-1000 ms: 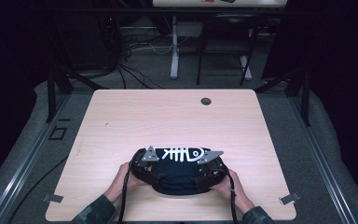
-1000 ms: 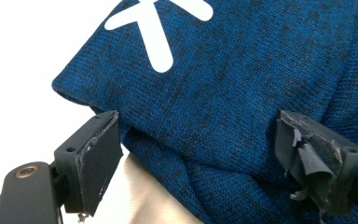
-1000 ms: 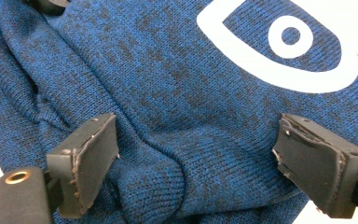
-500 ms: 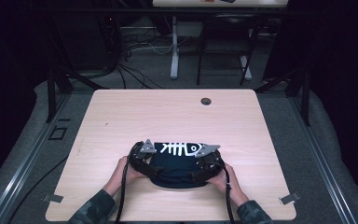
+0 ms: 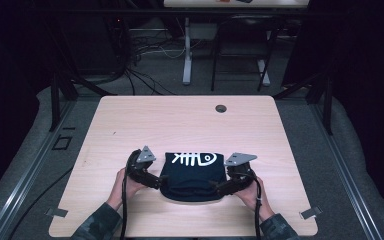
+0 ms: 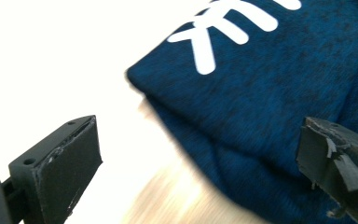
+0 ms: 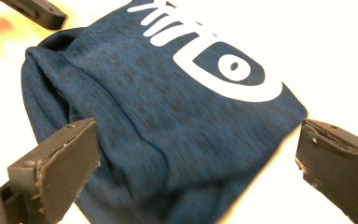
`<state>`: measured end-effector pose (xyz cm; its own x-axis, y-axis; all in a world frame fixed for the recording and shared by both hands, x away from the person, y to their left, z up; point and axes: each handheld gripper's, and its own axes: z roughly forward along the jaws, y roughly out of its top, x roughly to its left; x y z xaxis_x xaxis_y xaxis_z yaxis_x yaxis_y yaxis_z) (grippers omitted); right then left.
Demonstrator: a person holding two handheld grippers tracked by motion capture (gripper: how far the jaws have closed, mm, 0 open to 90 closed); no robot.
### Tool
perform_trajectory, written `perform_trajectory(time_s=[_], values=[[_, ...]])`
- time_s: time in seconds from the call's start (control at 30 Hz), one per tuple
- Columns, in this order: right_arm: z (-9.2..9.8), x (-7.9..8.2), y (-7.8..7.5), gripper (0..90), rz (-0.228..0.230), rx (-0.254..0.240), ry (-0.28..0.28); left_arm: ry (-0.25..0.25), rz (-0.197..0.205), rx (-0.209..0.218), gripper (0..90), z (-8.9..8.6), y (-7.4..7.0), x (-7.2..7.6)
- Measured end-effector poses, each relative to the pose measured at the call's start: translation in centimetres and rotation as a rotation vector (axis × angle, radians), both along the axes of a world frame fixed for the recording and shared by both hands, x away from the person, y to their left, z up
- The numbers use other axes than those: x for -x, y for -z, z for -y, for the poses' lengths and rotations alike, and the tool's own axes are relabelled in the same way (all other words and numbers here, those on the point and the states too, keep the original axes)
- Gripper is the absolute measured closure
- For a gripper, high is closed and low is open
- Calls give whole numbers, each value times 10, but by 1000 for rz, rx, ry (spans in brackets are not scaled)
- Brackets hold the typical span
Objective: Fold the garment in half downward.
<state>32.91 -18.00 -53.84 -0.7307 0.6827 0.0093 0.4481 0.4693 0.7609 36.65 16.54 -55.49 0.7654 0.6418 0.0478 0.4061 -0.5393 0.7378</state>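
Navy knit folded garment (image 5: pixel 192 175), white fishbone print (image 5: pixel 194 158), pale wood table (image 5: pixel 180 125)

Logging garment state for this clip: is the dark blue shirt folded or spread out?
Folded: the shirt is a compact bundle with stacked layers, fish-skeleton print on top.

Left gripper (image 5: pixel 156 182), right gripper (image 5: pixel 216 188): black bodies, each topped by a grey three-cornered plate and trailing a black cable. Jaws black, blocky; pad faces scuffed, right-hand pads chipped at edges. Small hole in left jaw block. Sleeves (image 5: pixel 96 226) camouflage-patterned.
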Motion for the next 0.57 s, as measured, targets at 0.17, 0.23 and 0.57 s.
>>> perform_trajectory(time_s=[0.17, 0.23, 0.57], values=[[28, 5, 4, 0, -36, 12, 36, -53, 1, -31, 0, -12, 5, 0], [39, 6, 8, 0, -46, 10, 66, -85, -6, -45, 0, -21, 10, 1], [63, 10, 34, 0, -116, 82, 133, -101, -48, -75, 0, -32, 25, 6]])
